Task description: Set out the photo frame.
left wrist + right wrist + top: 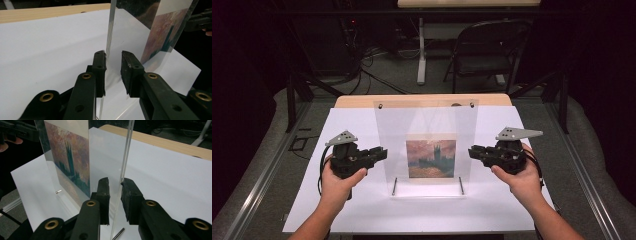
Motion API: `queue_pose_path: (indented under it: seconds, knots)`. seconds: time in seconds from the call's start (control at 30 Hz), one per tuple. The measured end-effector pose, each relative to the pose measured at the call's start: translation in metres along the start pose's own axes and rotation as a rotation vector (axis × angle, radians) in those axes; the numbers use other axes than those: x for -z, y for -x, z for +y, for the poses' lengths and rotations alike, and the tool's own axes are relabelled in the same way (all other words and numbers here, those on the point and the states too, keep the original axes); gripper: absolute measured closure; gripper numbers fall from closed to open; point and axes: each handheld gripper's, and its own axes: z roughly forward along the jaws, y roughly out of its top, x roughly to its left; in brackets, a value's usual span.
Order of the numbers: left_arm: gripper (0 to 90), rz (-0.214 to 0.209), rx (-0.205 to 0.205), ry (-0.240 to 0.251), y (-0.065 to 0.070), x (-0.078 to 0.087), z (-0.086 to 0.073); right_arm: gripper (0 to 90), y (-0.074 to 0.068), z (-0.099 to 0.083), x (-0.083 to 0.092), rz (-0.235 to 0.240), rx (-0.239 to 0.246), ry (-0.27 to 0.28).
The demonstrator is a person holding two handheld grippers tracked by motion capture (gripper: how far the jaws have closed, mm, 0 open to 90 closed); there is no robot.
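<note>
Readable text: none
Picture [431,158] in clear stand [426,120]: painted scene, no lettering or number to read
White sheet [362,210]: blank
Grippers: no brand or label legible

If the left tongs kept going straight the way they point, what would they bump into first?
Probably the clear picture frame. The left tongs point at its side edge, which already stands in the gap between the jaws, close against one of them. Going on, the tongs would slide further along the panel toward the painting.

A clear acrylic picture frame [426,145] stands upright on the white-covered surface [492,205], holding a small reddish landscape painting [431,158] low in its middle.
</note>
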Motion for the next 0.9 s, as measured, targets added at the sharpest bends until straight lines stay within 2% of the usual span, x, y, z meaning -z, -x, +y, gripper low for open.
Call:
queue_pose_path:
  seconds: [0.17,0.33,0.53,0.6,0.67,0.73,0.77,0.9]
  knots:
    - [72.4,0.004,-0.012,0.004,0.004,0.003,-0.004,75.7,-0.004,-0.003,0.002,0.010,0.011,0.000]
    - [69.4,-0.014,-0.007,0.013,0.006,0.004,-0.009,74.2,-0.006,-0.007,0.006,0.030,0.007,0.006]
    - [67.5,0.006,-0.032,0.015,0.010,0.004,-0.012,71.9,-0.008,-0.009,0.006,0.027,0.009,0.018]
    - [65.0,0.000,-0.031,0.020,0.010,0.004,-0.014,68.8,-0.008,-0.010,0.007,0.037,0.004,0.025]
    - [62.8,0.013,-0.040,0.017,0.010,0.006,-0.016,65.5,-0.008,-0.013,0.007,0.044,-0.002,0.036]
    - [60.9,0.011,-0.045,0.020,0.008,0.009,-0.019,62.7,-0.008,-0.015,0.008,0.031,0.002,0.037]
    - [59.3,0.013,-0.041,0.022,0.008,0.010,-0.020,60.3,-0.008,-0.018,0.009,0.014,0.014,0.036]
    - [56.0,0.010,-0.023,0.039,0.004,0.018,-0.029,56.2,-0.008,-0.026,0.012,-0.008,0.011,0.040]
